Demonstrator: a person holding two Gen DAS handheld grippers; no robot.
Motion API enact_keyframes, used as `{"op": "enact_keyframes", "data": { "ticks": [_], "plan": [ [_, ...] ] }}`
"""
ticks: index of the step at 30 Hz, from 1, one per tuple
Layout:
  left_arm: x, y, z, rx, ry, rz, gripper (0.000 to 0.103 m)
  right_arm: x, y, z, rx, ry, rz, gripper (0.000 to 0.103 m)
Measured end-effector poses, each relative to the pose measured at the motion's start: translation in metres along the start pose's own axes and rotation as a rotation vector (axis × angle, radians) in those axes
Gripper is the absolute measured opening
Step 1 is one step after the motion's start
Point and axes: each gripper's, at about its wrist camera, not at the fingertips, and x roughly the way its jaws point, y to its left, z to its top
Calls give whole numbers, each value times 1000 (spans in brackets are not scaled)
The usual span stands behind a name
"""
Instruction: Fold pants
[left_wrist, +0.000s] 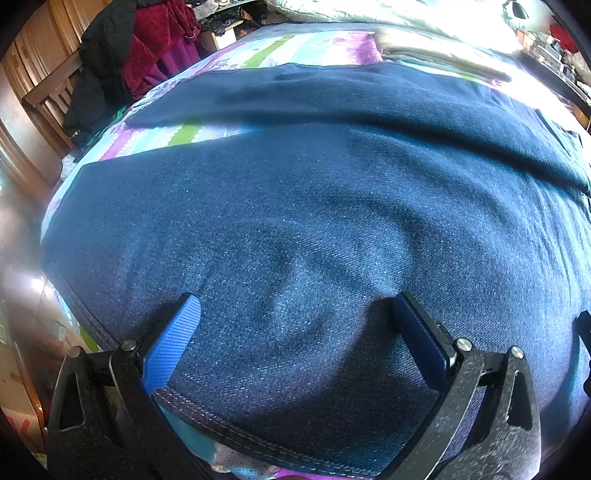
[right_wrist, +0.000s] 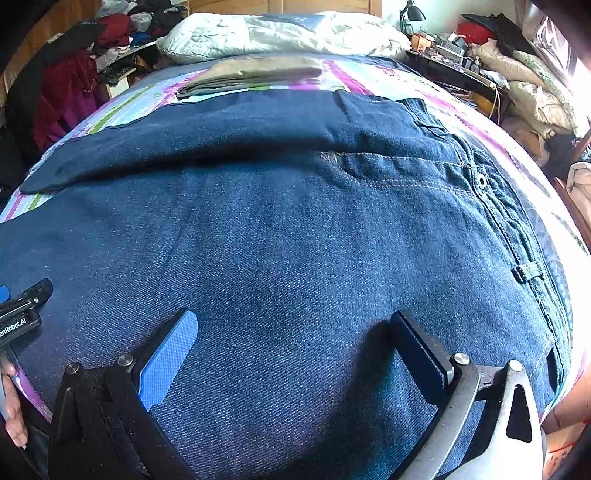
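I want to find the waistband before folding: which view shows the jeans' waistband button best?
The right wrist view: the waistband button shows plainly at the top of the jeans, with the fly seam leading to it. The left wrist view shows only legs and hem, no button.

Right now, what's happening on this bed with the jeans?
A person is working on a pair of dark blue jeans spread flat across a striped bedspread, holding tongs in each hand. Both the left tongs and the right tongs are open and hover low over the near leg, gripping nothing. The two legs lie side by side, so no fold has been made yet. A folded tan garment lies farther up the bed, near a pale pillow.
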Motion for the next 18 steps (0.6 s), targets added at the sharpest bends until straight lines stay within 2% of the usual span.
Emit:
{"op": "enact_keyframes", "data": {
  "ticks": [6,8,9,12,14,16,18],
  "plan": [
    [-3,0,-1,6,-20,-27,103,-1,3,4,-22,33,-3,103],
    [-3,6,-4,0,-43,-73,103,-5,2,6,-27,37,-5,102],
    [-3,13,-6,-3,-43,-123,103,-8,-1,7,-21,30,-3,102],
    [-18,38,-4,-69,-57,-190,102,-32,-15,19,17,-58,23,101],
    [-40,60,8,-97,-106,-271,103,-51,-23,35,5,-138,20,101],
    [-57,79,27,-91,-157,-289,103,-67,-31,54,-19,-212,12,102],
    [-74,105,64,-59,-225,-261,103,-81,-43,82,-24,-284,8,102]
  ]
}}
